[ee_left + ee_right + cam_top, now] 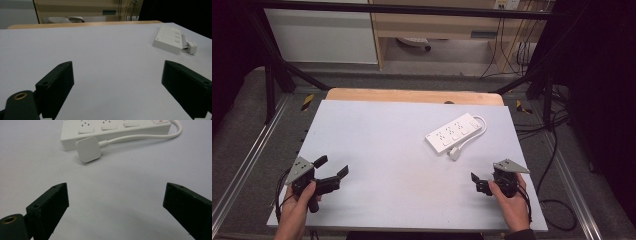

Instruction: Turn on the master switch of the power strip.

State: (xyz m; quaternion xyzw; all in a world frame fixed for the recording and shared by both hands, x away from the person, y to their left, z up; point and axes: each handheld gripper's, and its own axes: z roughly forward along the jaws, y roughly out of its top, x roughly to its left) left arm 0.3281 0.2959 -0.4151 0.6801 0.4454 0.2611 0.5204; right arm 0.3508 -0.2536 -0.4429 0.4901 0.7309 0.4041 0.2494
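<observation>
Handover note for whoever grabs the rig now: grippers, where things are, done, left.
Left gripper: open, holds nothing, near-left part of the table.
Right gripper: open, holds nothing, near-right, facing the plug.
Power strip: flat on the far-right part of the table, its cord looped round one end, the plug lying beside the strip's near edge.
Done: nothing gripped or touched yet.
Left: probably reach for the plug with the right gripper, which is closer.

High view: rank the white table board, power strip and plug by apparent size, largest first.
1. White table board
2. Power strip
3. Plug
All three differ clearly in size.
</observation>
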